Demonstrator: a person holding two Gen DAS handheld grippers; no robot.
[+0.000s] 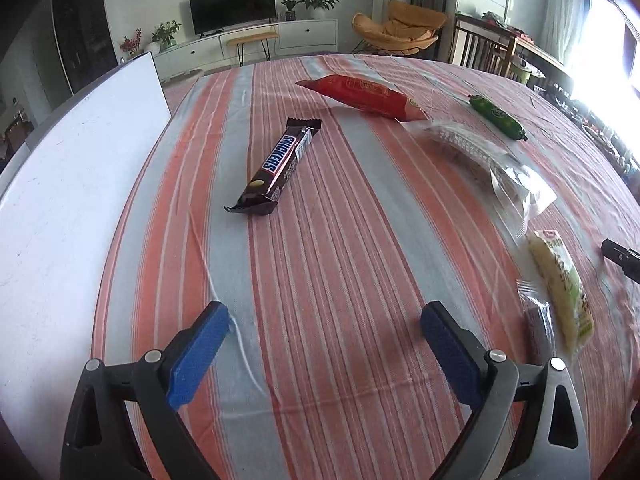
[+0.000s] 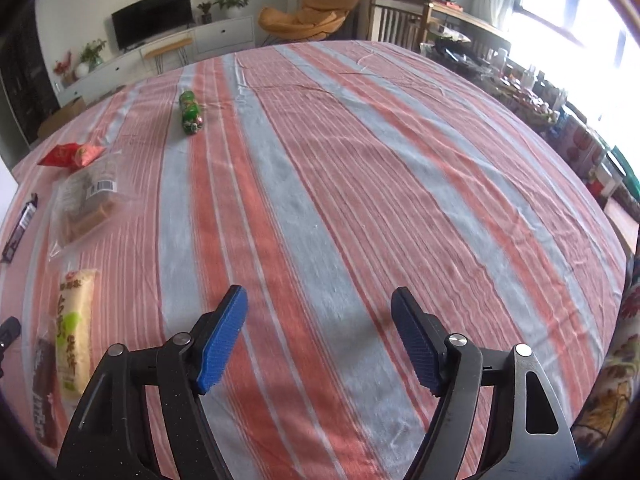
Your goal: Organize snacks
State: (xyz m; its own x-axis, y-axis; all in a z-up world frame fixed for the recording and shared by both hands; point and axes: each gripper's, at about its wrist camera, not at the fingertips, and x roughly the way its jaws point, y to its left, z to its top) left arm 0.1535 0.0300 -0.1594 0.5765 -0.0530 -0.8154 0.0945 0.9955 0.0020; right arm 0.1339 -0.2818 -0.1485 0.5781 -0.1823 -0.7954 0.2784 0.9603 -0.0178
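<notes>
Nothing's been grabbed yet. The left gripper point(image 1: 324, 320) is spread wide and empty, same for the right gripper point(image 2: 320, 312). The Snickers point(image 1: 276, 168) is laid flat on the cloth point(image 1: 360, 260), straight ahead of the left fingers, long axis running away and slightly rightward. It's only glimpsed at the far left in the right view, so the left is likely nearer.

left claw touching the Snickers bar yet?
Apart. The left wrist view shows the open left claw well short of the Snickers bar, bare striped tablecloth between them.
</notes>
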